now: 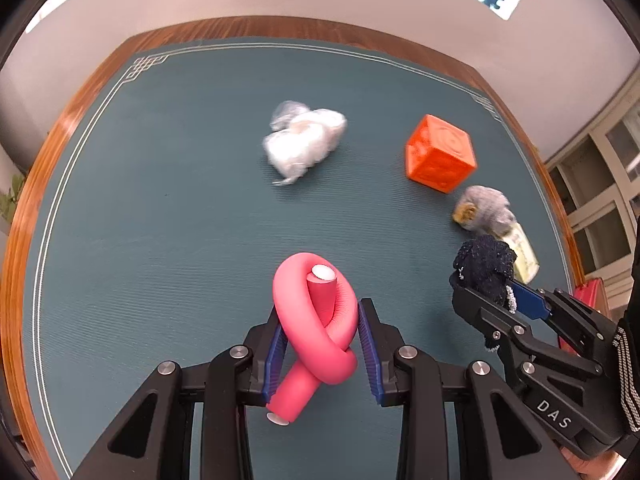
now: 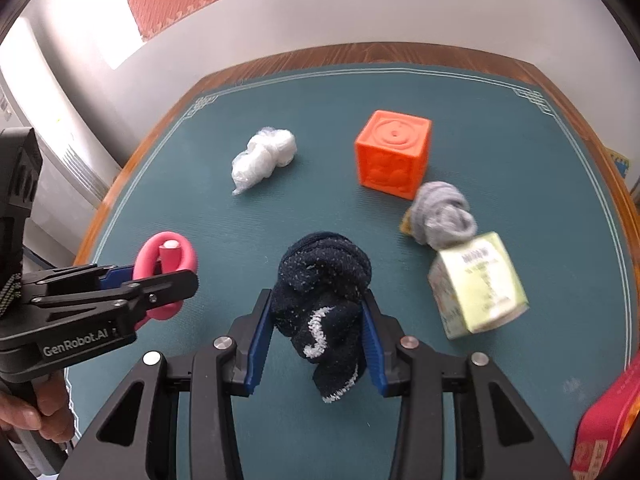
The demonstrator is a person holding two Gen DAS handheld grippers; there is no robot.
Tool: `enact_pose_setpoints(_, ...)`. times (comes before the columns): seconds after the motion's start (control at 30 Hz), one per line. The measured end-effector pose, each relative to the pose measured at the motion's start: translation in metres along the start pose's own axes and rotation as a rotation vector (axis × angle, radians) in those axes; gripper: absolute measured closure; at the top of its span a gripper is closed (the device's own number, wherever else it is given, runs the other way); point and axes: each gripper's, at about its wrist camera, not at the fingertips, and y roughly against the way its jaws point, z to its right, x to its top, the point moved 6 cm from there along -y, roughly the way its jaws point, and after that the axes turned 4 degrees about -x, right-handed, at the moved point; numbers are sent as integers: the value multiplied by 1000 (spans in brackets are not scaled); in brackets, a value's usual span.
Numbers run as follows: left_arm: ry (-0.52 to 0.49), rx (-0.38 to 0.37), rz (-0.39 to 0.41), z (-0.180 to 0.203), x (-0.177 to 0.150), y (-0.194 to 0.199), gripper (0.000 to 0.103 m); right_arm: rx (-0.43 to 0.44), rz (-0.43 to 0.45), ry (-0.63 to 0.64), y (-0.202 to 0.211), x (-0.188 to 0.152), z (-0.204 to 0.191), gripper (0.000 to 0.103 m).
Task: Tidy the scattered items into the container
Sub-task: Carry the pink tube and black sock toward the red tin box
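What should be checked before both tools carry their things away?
1. Left gripper shut on pink tube: ok.
2. Right gripper has dark sock between its fingers: ok; firmness cannot tell.
3. Container: a red edge shows at right; whether it is open: cannot tell.
4. Table tidied: not ok; white bag, orange cube, grey sock and pale box remain.

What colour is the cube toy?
Orange, the cube toy; clearest in the right wrist view.
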Motion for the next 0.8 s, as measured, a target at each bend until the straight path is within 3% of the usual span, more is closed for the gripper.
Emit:
enact_pose_setpoints(0.57,-152,-37,14,99,-26,16,67,-49,86,-129,77,-34,57,59)
enact_pose_setpoints(0.8,-237,-70,16,158,-35,15,67,-102,136,-204,117,-54,104,58)
